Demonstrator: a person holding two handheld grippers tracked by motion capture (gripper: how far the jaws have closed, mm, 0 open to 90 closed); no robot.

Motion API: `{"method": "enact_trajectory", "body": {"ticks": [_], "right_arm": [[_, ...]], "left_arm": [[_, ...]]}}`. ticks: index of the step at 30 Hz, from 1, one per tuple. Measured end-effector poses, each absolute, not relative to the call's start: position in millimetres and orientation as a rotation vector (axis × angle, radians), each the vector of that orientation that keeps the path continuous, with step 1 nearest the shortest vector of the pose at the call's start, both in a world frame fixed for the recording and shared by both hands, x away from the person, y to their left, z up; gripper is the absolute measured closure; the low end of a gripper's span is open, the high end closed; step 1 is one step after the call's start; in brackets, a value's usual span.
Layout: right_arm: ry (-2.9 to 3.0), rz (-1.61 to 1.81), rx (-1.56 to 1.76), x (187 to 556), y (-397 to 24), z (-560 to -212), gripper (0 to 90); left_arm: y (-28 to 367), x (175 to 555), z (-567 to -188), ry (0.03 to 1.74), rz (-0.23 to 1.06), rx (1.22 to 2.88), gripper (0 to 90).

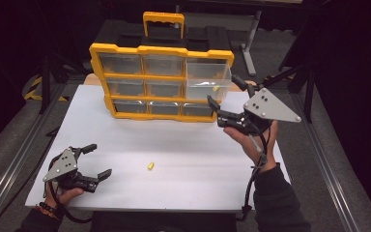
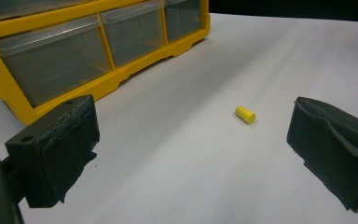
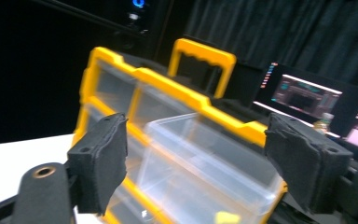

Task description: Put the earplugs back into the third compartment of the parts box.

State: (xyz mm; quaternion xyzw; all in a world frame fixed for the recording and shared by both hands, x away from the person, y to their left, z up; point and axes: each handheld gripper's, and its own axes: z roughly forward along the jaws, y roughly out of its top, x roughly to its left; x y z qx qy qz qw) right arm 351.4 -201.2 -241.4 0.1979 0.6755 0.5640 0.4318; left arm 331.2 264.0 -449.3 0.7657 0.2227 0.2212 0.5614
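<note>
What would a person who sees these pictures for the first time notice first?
The eye goes first to the yellow organizer standing at the far side of the white table, with one clear drawer at its upper right pulled out. The open right gripper is held just before that drawer, which has a small yellow piece inside. Another small yellow cylinder lies alone on the table, a little ahead of the open left gripper.

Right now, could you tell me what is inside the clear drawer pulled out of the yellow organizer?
One small yellow piece lies in the pulled-out drawer of the organizer, near its front. The right claw covers the drawer's lower front corner, so anything there is hidden.
</note>
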Motion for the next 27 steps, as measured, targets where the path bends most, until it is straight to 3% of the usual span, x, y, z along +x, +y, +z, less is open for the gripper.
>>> {"method": "enact_trajectory", "body": {"ticks": [13,20,27], "right_arm": [[1.821,1.421,0.456,335.1,-181.7,-302.9,19.8],[2.009,1.455,0.482,345.4,-162.8,-347.8,19.8],[2.33,1.386,0.449,367.1,-115.8,-399.6,23.1]], "left_arm": [[264.2,331.3,-449.4,0.528,0.527,1.806,3.2],[264.1,330.7,-449.0,0.53,0.53,1.803,3.2],[264.7,330.1,-448.5,0.524,0.529,1.807,3.2]]}}
